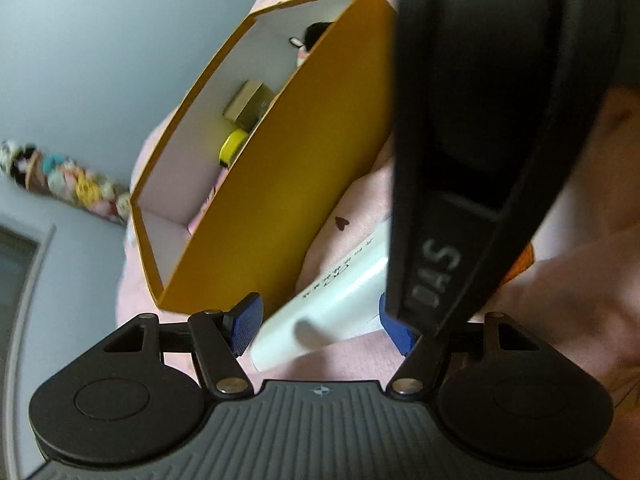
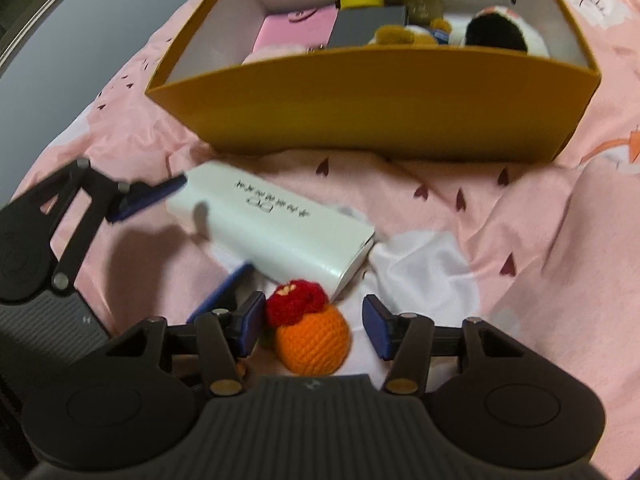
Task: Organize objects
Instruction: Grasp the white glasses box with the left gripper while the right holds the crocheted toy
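Box contents (image 1: 244,120) half hidden

The left wrist camera sits low and close over the pink bedspread (image 1: 352,344), looking along the yellow box (image 1: 288,184) toward eleven o'clock, with a black gripper body close in at two o'clock. The right wrist camera looks steeply down at the box (image 2: 372,108) at twelve. Both share the white carton (image 1: 340,300) (image 2: 280,228).

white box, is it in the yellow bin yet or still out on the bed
Still out. The white box lies flat on the pink bedsheet, in front of the yellow bin, whose near wall stands between them.
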`<act>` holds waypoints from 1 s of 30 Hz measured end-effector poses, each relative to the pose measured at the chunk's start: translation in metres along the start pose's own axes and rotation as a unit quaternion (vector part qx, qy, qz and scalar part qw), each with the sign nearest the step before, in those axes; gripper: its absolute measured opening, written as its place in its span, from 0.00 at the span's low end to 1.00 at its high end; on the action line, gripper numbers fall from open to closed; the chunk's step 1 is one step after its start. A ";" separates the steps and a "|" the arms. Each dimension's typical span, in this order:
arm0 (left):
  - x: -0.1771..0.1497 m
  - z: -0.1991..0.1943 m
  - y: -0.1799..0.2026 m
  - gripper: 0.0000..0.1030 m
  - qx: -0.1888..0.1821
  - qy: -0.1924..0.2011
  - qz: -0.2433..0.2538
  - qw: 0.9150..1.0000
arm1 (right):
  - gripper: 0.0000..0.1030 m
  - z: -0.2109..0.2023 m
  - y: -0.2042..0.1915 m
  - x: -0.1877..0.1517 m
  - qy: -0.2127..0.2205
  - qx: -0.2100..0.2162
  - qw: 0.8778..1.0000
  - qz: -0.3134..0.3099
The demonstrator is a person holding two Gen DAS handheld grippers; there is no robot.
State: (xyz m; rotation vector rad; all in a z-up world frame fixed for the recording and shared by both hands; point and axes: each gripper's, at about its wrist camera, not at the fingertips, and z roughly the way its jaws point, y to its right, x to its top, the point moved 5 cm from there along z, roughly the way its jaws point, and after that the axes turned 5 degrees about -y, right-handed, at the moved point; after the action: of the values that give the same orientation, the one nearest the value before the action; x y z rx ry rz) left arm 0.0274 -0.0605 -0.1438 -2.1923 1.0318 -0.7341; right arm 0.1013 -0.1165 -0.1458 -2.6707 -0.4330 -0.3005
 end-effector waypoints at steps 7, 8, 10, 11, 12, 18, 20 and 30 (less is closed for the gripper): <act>-0.002 0.004 0.001 0.80 0.008 0.009 0.019 1.000 | 0.48 0.003 0.003 -0.008 -0.024 0.019 0.999 0.014; -0.002 0.004 0.000 0.80 0.008 0.009 0.019 1.000 | 0.48 0.002 0.003 -0.008 -0.023 0.020 0.999 0.015; -0.001 0.005 0.000 0.80 0.011 0.010 0.024 1.000 | 0.47 0.000 0.003 -0.008 -0.019 0.019 0.999 0.017; -0.001 0.005 0.001 0.80 0.014 0.011 0.028 0.999 | 0.47 -0.003 0.003 -0.008 -0.015 0.016 1.000 0.017; -0.001 0.006 0.001 0.80 0.016 0.012 0.032 0.999 | 0.47 -0.006 0.004 -0.006 -0.006 0.006 1.000 0.016; -0.002 0.018 0.007 0.80 -0.002 -0.019 0.064 0.998 | 0.47 -0.022 0.015 0.004 0.026 -0.027 0.999 0.016; -0.001 0.021 0.006 0.80 -0.004 -0.019 0.062 0.998 | 0.47 -0.022 0.016 0.005 0.026 -0.029 0.999 0.018; 0.001 0.035 -0.004 0.58 -0.032 -0.016 0.028 0.999 | 0.47 -0.019 0.018 0.001 0.022 -0.037 0.999 0.013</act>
State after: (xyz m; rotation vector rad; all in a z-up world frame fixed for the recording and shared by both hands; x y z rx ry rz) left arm 0.0537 -0.0493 -0.1641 -2.2128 1.1095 -0.6463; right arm 0.1062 -0.1404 -0.1349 -2.7332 -0.3814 -0.3747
